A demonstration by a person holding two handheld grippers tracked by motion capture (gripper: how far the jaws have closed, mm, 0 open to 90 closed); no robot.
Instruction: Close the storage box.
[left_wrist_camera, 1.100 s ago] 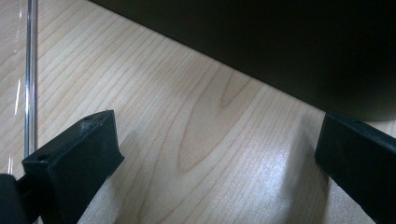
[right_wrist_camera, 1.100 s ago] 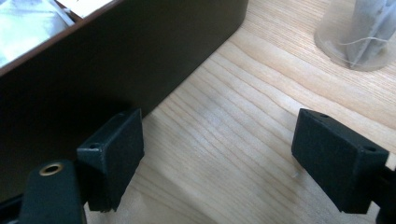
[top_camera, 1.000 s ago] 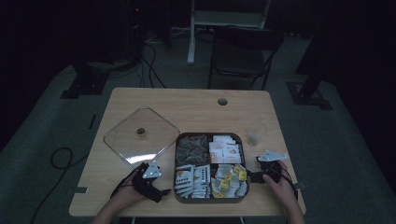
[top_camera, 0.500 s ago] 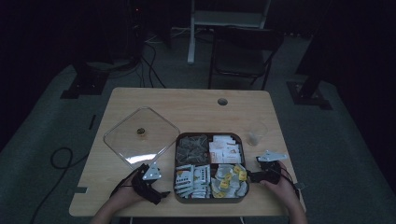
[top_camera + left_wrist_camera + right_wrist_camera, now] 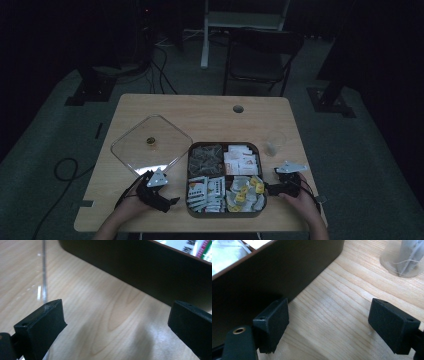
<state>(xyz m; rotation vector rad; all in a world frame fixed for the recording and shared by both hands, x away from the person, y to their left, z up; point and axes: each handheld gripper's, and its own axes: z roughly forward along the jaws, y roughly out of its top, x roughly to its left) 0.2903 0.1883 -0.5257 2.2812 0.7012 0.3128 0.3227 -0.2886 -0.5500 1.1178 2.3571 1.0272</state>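
two black hand-held grippers sit low on the pale wooden table, one at each side of the dark brown, square, four-compartment tray near the table's front edge. the left gripper rests just beside the tray's left wall, its jaws spread wide apart with bare wood between them; in the left gripper view the tray's dark wall runs across just ahead of the jaws. the right gripper lies at the tray's right wall, jaws also wide apart and holding nothing, one jaw close against the wall. packets fill the tray: dark ones back left, white and orange back right, white front left, yellow-tagged front right. the clear square lid lies on the table left of the tray, and the small clear cup holding a teabag stands beyond the tray's right side.
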